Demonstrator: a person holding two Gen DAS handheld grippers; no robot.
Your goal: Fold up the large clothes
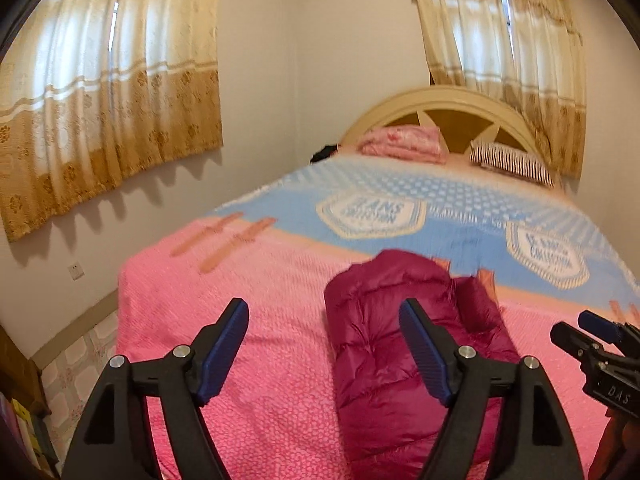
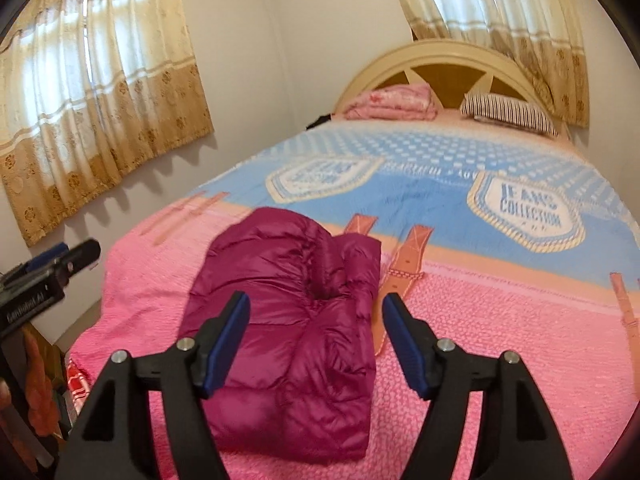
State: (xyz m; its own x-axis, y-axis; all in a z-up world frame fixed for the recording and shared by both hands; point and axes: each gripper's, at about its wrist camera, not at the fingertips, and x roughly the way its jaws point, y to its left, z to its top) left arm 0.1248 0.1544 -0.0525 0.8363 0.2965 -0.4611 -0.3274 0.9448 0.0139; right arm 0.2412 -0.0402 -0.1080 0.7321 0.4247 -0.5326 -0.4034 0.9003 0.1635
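Observation:
A magenta puffer jacket (image 1: 384,332) lies folded in a compact bundle on the pink part of the bedspread; the right wrist view shows the jacket (image 2: 296,308) just ahead and below. My left gripper (image 1: 324,312) hangs above the bed to the left of the jacket, jaws wide apart with nothing between them. My right gripper (image 2: 316,306) hovers over the jacket's near half, also open and empty, and the same right gripper (image 1: 580,328) shows at the right edge of the left wrist view. The left gripper (image 2: 68,256) appears at the left edge of the right wrist view.
The bed (image 1: 240,280) wears a pink and blue spread (image 2: 440,184). At its head lie a folded pink quilt (image 1: 404,144) and a striped pillow (image 1: 512,160) below a curved headboard (image 2: 440,60). Curtains (image 1: 100,100) cover two windows. Tiled floor (image 1: 80,368) runs along the left.

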